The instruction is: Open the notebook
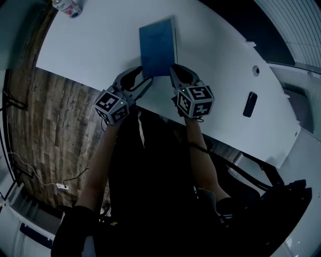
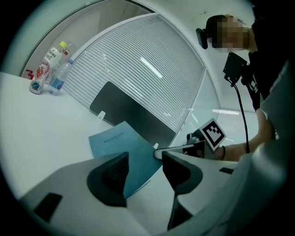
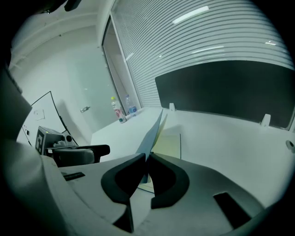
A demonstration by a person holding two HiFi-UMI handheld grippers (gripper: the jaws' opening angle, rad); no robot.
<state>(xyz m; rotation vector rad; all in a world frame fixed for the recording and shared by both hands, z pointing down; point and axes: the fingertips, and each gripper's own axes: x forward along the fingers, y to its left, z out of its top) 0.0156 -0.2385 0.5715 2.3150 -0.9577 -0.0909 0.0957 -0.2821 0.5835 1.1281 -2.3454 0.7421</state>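
- The right gripper is pinching the cover near its corner, jaws pressed onto it. It is holding the cover tilted up off the pages, presumably to swing it open.
- The left gripper is hovering with jaws spread and gripping nothing, likely ready to steady the book.
- The notebook is lying on the table, just beyond both grippers.

**Layout about the notebook**

The notebook is laid on the table. Bottles are set well to its left and behind, and a flat device to its right. The left gripper is placed at its near left corner, the right gripper at its near right corner.
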